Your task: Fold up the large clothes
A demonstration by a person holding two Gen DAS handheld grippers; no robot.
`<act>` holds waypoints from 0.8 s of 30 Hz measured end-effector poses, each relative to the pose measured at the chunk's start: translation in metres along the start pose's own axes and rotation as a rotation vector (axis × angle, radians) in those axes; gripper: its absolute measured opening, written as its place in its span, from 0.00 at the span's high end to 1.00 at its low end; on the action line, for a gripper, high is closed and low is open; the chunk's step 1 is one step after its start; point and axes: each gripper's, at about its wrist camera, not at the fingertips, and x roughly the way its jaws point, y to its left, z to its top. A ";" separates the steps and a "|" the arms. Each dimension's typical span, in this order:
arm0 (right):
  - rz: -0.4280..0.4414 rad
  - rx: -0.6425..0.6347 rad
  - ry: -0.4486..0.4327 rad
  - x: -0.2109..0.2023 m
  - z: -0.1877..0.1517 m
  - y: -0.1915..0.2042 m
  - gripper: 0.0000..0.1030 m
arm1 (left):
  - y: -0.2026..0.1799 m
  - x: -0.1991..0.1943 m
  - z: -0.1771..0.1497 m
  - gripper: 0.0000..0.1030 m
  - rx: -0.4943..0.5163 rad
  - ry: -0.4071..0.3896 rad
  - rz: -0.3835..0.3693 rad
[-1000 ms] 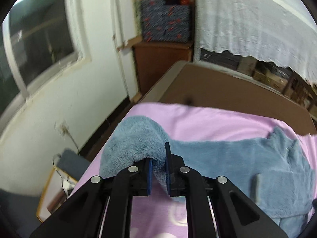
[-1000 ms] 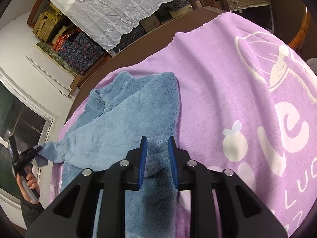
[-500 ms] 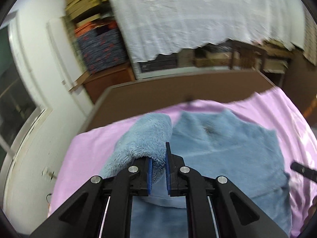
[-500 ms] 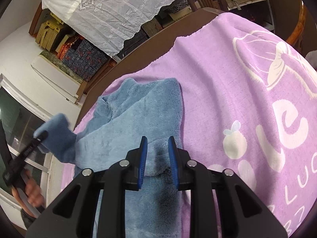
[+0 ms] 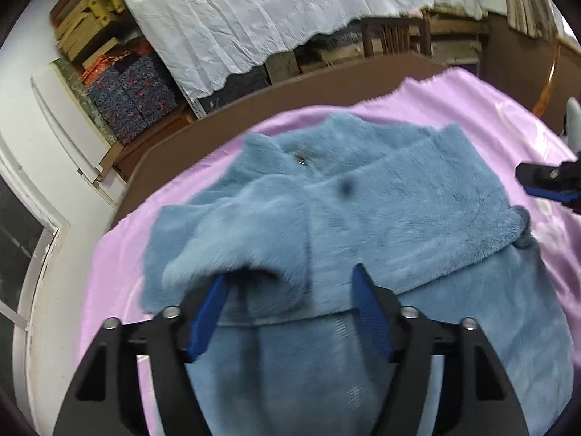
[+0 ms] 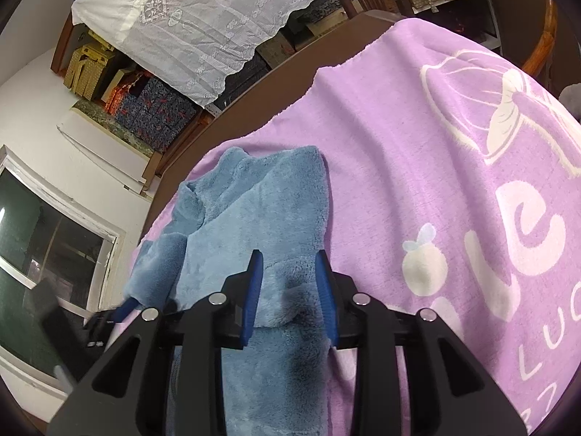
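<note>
A fluffy blue garment (image 5: 381,218) lies on a purple blanket (image 5: 120,254) on a brown table; it also shows in the right wrist view (image 6: 261,218). Its left sleeve (image 5: 232,239) is folded over the body. My left gripper (image 5: 290,294) is open just above the sleeve's cuff and holds nothing. My right gripper (image 6: 288,283) is slightly open around the folded right sleeve (image 6: 290,301), which lies between its jaws. The right gripper shows at the right edge of the left wrist view (image 5: 548,181). The left gripper shows at the lower left of the right wrist view (image 6: 109,316).
The blanket (image 6: 454,181) has white print and covers most of the table (image 6: 276,72). Behind the table stand stacked boxes (image 5: 134,98), a white lace cloth (image 5: 272,11) and a wooden chair (image 5: 392,32). A window (image 6: 43,239) is on the left wall.
My left gripper carried the sleeve across onto the garment's body and opened, letting it go. My right gripper's jaws widened a little over the other sleeve.
</note>
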 end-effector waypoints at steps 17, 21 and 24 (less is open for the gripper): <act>-0.055 -0.463 -0.075 0.004 -0.044 0.114 0.71 | 0.170 0.073 -0.010 0.18 -0.317 0.127 0.168; -0.070 -0.646 -0.036 0.025 -0.067 0.178 0.64 | 0.175 0.096 -0.027 0.17 -0.334 0.162 0.160; -0.113 -0.806 -0.033 0.046 -0.087 0.222 0.56 | 0.177 0.095 -0.028 0.17 -0.305 0.151 0.150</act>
